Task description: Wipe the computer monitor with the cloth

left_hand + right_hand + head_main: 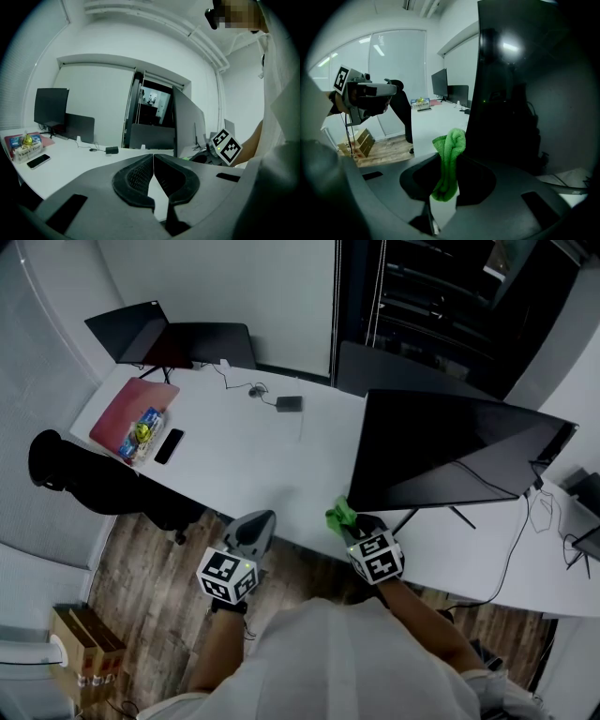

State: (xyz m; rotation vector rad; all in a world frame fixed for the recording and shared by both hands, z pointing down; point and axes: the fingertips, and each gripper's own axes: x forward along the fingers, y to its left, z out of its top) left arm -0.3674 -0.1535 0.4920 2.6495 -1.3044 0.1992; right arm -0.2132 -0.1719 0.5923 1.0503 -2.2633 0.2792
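Now:
R hand-held gripper (448,161): clamped on green cloth (453,139), just beside monitor (450,446).
L hand-held gripper (153,159): jaws together, empty.

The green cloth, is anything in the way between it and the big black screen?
No, nothing visible is in the way. The right gripper holds the green cloth in its fingers, right beside the monitor's lower corner. Whether the cloth touches the screen cannot be told.

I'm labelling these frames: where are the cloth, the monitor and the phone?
cloth (451,143), right gripper view, its bunched top fold.
monitor (441,451), head view, middle of the screen.
phone (169,445), head view, middle of its face.
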